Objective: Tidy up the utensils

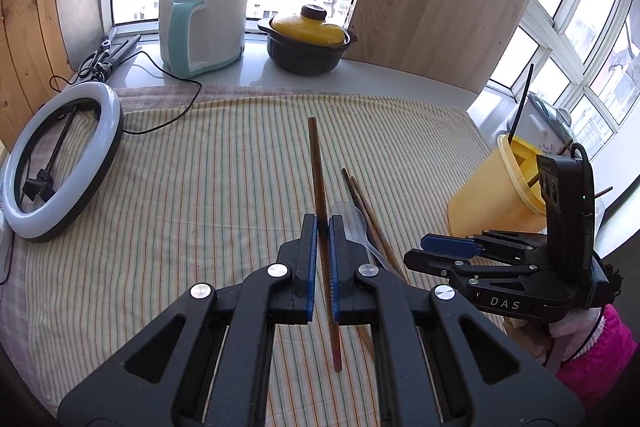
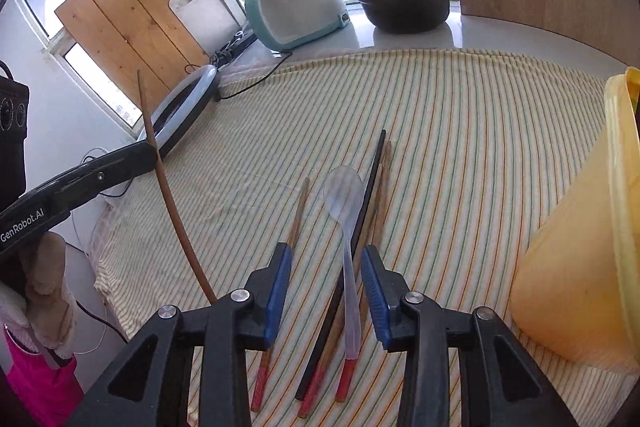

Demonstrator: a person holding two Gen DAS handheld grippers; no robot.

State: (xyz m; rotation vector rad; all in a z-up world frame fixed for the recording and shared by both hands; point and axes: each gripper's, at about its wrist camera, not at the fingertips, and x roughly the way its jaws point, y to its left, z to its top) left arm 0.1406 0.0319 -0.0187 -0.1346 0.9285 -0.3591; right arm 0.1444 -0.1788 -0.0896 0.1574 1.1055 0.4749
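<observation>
Gripping a brown chopstick mid-shaft, the left tool holds it pointing away over the tabletop; thin, stiff, light.

Right view: right tool open above the spoon, lying lengthwise, bowl far; slick plastic, probably best taken mid-handle.

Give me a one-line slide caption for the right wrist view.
Open right gripper poised over a clear spoon and chopsticks on striped cloth, beside a yellow holder.
</observation>
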